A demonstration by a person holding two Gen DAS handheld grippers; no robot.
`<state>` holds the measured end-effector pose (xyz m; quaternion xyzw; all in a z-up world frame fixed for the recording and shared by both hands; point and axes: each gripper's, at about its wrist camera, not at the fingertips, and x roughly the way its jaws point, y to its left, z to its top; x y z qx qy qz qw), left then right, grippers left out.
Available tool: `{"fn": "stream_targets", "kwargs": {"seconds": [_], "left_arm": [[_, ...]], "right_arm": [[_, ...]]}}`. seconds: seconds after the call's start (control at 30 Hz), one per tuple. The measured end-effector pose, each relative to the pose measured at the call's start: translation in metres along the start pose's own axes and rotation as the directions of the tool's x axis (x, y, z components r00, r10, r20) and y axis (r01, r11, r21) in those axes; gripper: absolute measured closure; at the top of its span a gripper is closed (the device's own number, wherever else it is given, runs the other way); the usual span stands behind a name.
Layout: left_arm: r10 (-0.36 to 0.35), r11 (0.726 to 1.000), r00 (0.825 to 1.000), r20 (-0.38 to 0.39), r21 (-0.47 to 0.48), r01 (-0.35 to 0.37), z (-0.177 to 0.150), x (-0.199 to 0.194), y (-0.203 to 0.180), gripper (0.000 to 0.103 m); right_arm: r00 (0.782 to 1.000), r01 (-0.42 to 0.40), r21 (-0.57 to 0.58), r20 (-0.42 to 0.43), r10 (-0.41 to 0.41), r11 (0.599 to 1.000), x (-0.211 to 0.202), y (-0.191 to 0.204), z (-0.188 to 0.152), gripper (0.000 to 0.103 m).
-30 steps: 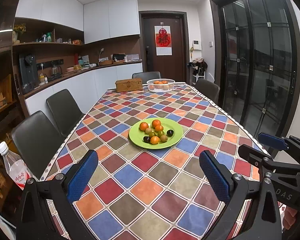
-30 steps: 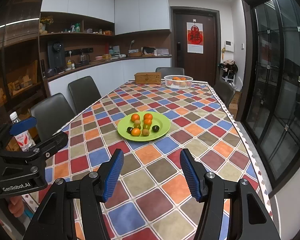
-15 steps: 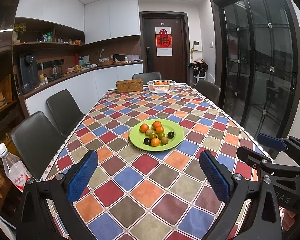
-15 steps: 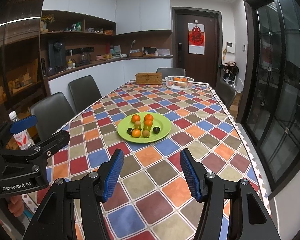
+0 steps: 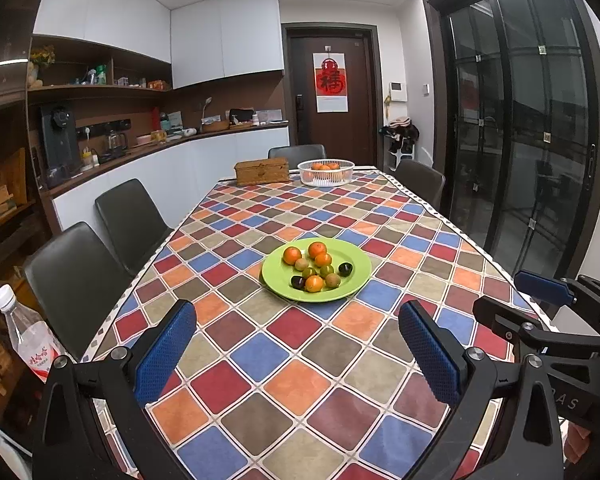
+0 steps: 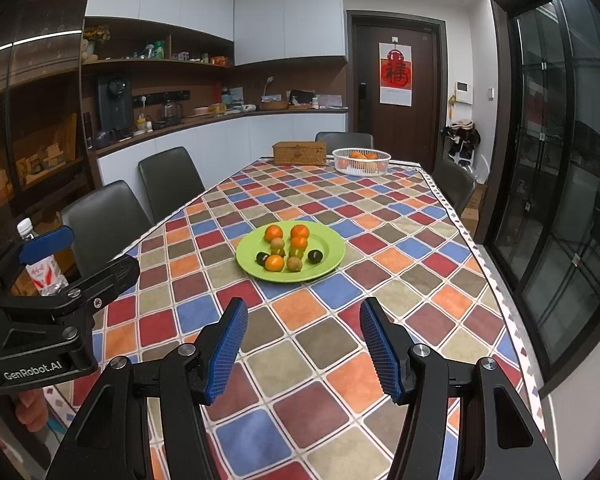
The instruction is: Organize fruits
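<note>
I hold my left gripper [image 5: 296, 348] and my right gripper [image 6: 304, 344] low over the near end of the table [image 6: 380, 280], both with jaws spread wide and nothing between them. Ahead of them, near the middle of the checked cloth, sits a green plate [image 5: 356, 280] with a small heap of fruit: four oranges [image 5: 317, 249], two dark plums [image 5: 345, 268], and several small greenish and brownish fruits [image 5: 326, 270] I cannot name for certain. They lie mixed together, touching one another, not grouped by kind.

At the far end of the table stands a white basket [image 5: 326, 178] that holds a few more oranges, just beside a woven box [image 5: 262, 172]. A water bottle [image 5: 28, 344] stands off the table's left edge.

How far the sorting has gone I cannot settle. The plate may be a mixed pile that is to be split up, with oranges bound for the basket, or it may be where the fruit is being gathered. Either way, both of my grippers are free and well short of the plate.
</note>
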<state>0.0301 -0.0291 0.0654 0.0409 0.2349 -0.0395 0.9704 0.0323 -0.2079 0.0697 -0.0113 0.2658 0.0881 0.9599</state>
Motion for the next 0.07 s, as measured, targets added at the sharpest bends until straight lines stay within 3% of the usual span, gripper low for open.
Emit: {"fn": "stream_targets", "kwargs": {"seconds": [0.07], "left_arm": [[-0.003, 1.0, 1.0, -0.006, -0.001, 0.003, 0.0012, 0.0038, 0.0011, 0.0]], "right_arm": [[1.0, 0.001, 0.001, -0.002, -0.001, 1.0, 0.0021, 0.0001, -0.0012, 0.044]]}}
